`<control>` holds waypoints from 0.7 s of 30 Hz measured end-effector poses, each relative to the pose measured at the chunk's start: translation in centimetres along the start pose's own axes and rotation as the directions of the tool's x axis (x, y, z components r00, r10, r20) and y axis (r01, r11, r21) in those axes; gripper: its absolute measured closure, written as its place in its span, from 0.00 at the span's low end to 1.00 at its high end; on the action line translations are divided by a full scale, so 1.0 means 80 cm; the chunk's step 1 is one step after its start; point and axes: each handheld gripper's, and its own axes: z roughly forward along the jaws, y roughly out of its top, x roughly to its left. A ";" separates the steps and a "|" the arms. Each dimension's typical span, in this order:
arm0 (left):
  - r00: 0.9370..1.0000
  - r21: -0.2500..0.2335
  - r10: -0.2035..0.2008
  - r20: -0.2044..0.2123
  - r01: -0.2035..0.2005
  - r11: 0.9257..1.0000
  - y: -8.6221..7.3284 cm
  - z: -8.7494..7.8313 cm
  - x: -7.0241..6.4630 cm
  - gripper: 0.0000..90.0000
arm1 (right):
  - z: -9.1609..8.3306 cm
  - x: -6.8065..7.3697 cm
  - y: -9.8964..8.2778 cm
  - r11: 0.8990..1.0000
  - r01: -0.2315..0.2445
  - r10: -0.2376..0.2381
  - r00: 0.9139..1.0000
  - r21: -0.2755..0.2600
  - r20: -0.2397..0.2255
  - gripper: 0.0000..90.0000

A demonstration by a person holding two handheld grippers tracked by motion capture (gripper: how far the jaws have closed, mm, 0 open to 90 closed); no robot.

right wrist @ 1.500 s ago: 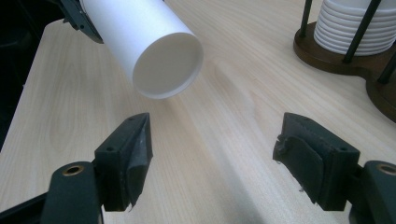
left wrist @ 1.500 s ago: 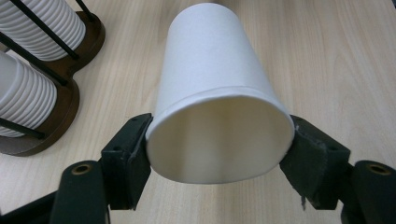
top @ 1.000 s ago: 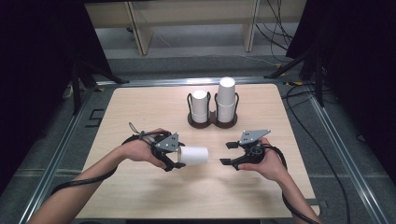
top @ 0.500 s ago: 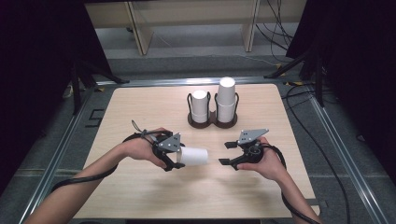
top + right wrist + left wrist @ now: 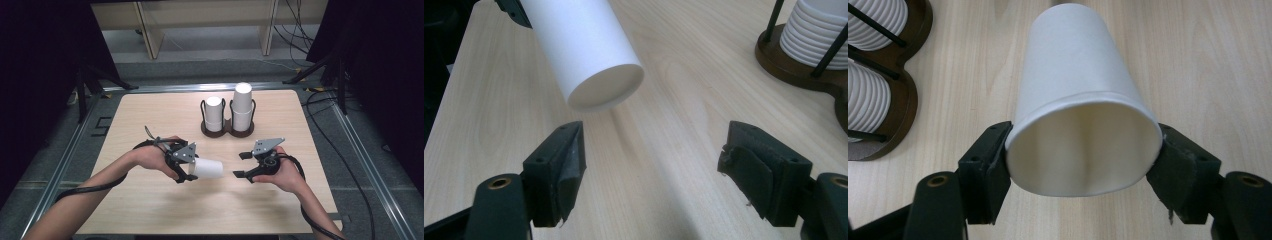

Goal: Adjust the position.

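The white paper cup (image 5: 207, 168) is held sideways above the table (image 5: 150, 115), near its front middle, with the closed bottom pointing to the right gripper (image 5: 242, 165). The left gripper (image 5: 186, 171) is closed on the cup at its rim, and in the left gripper view the rim (image 5: 1083, 145) is pressed a little oval between the two pads. The right gripper has its jaws wide apart and holds nothing; the cup bottom (image 5: 606, 87) is just in front of its left jaw. Probably the cup is being passed between the grippers. To do it well, the right jaws should come around the cup body and close softly, because the paper dents easily. The wooden holder (image 5: 227, 131) with stacked cups (image 5: 241, 107) stands well apart behind
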 end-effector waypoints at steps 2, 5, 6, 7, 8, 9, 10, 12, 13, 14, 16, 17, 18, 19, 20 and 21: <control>1.000 0.006 0.002 -0.002 -0.002 1.000 0.001 0.000 0.000 0.34 | 0.001 -0.001 0.001 1.000 0.011 -0.011 1.000 0.001 -0.005 0.28; 1.000 0.017 0.005 0.004 -0.006 1.000 0.002 -0.001 0.000 0.34 | 0.003 0.000 0.002 1.000 0.020 -0.020 1.000 0.008 -0.016 0.28; 1.000 0.019 0.007 0.005 -0.007 1.000 0.002 -0.002 0.000 0.34 | 0.005 0.000 0.002 1.000 0.027 -0.027 1.000 0.002 -0.014 0.28; 1.000 0.023 0.007 0.007 -0.007 1.000 0.002 -0.002 0.000 0.34 | 0.006 0.000 0.002 1.000 0.028 -0.028 0.999 0.000 -0.019 0.27; 1.000 0.027 0.009 0.007 -0.009 1.000 0.002 -0.002 0.001 0.34 | 0.006 0.000 0.003 0.999 0.040 -0.039 0.999 0.004 -0.019 0.28; 1.000 0.030 0.009 0.007 -0.009 0.999 0.003 -0.002 0.001 0.34 | 0.006 0.001 0.004 1.000 0.030 -0.030 0.999 0.006 -0.029 0.27; 1.000 0.035 0.013 0.008 -0.013 0.999 0.003 -0.002 0.001 0.34 | 0.007 0.002 0.004 1.000 0.025 -0.025 0.999 0.002 -0.033 0.27; 1.000 0.042 0.017 0.012 -0.017 0.999 0.004 -0.003 0.001 0.34 | 0.006 0.001 0.006 0.999 0.042 -0.041 0.999 0.012 -0.034 0.28; 1.000 0.044 0.017 0.015 -0.017 0.999 0.005 -0.003 0.002 0.34 | 0.007 0.001 0.006 0.999 0.046 -0.046 0.998 0.010 -0.038 0.27; 1.000 0.046 0.018 0.016 -0.019 0.999 0.005 -0.004 0.002 0.34 | 0.008 0.001 0.007 0.999 0.052 -0.052 0.998 0.002 -0.042 0.28; 1.000 0.049 0.016 0.017 -0.017 0.999 0.006 -0.005 0.003 0.34 | 0.008 0.002 0.008 0.998 0.055 -0.054 0.997 0.017 -0.051 0.28; 1.000 0.049 0.016 0.018 -0.016 0.999 0.007 -0.005 0.004 0.34 | 0.009 0.002 0.009 0.998 0.059 -0.058 0.997 0.015 -0.048 0.28; 1.000 0.050 0.017 0.017 -0.018 0.999 0.007 -0.005 0.004 0.34 | 0.010 0.003 0.009 0.998 0.063 -0.062 0.997 0.017 -0.051 0.28; 1.000 0.053 0.018 0.015 -0.019 0.998 0.007 -0.005 0.004 0.34 | 0.010 0.004 0.010 0.998 0.058 -0.057 0.997 0.015 -0.054 0.28; 1.000 0.054 0.019 0.015 -0.019 0.998 0.008 -0.005 0.005 0.34 | 0.010 0.003 0.012 0.998 0.064 -0.063 0.997 0.023 -0.055 0.28; 1.000 0.058 0.020 0.014 -0.021 0.998 0.008 -0.005 0.005 0.34 | 0.010 0.004 0.012 0.998 0.066 -0.065 0.996 0.023 -0.053 0.28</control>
